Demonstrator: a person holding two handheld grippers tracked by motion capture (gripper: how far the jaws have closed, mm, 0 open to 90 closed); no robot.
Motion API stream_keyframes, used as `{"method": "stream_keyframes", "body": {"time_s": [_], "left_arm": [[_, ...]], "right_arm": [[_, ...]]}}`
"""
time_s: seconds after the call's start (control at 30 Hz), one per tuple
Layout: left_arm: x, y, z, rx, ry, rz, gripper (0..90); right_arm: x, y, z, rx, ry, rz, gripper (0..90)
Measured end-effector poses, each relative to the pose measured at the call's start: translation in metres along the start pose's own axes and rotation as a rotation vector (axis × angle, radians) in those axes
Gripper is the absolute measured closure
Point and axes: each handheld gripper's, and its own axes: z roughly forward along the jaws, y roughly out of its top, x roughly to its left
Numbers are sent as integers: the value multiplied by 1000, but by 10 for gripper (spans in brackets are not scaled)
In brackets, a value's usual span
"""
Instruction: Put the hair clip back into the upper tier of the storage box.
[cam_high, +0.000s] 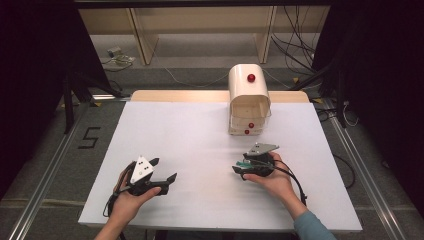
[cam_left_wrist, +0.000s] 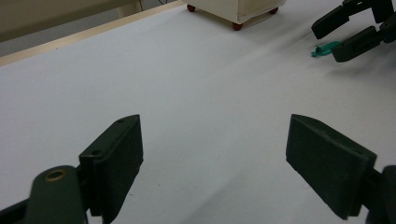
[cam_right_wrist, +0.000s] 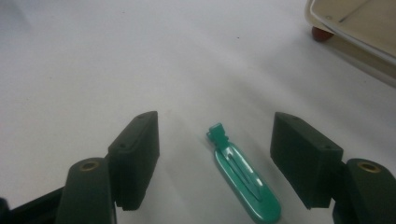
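So on my right gripper (cam_right_wrist: 215, 158) the jaws are spread apart with the green hair clip (cam_right_wrist: 243, 184) lying flat on the desk (cam_right_wrist: 93, 56) between them. Neither pad touches it: there's a gap on both sides, a bit wider toward the left pad, and the clip lies at a slant with its small tab end pointing away from the jaws. So released, nothing gripped. From the high view that gripper (cam_high: 246, 167) sits low over the desk with the clip (cam_high: 243, 163) poking out at its tips.

Past the right jaws, up and to the right, is the cream drawer box (cam_right_wrist: 359, 28) with its red feet, well apart from the clip. Plenty of bare white desk ahead and to the left.

Left gripper (cam_left_wrist: 212, 158) is also wide open, nothing between its pads, just bare desk. Ahead of it and off to the right I can see the other gripper (cam_left_wrist: 348, 32) and the clip (cam_left_wrist: 325, 49).

In the high view the left gripper (cam_high: 162, 170) is near the front edge of the desk (cam_high: 150, 125), the drawer box (cam_high: 248, 100) is at the back edge, and the middle is all open room.
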Motion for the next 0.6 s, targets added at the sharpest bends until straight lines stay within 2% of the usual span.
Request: {"method": "stream_keyframes", "body": {"time_s": [0.2, 0.37, 0.6], "left_arm": [[1, -1, 0, -2, 2, 0, 190], [1, 0, -1, 0, 1, 2, 191], [0, 0, 0, -2, 3, 0, 191]], "right_arm": [[-2, 3, 8, 38, 7, -2, 407], [-1, 4, 10, 40, -12, -13, 465], [-2, 4, 10, 39, -43, 9, 553]]}}
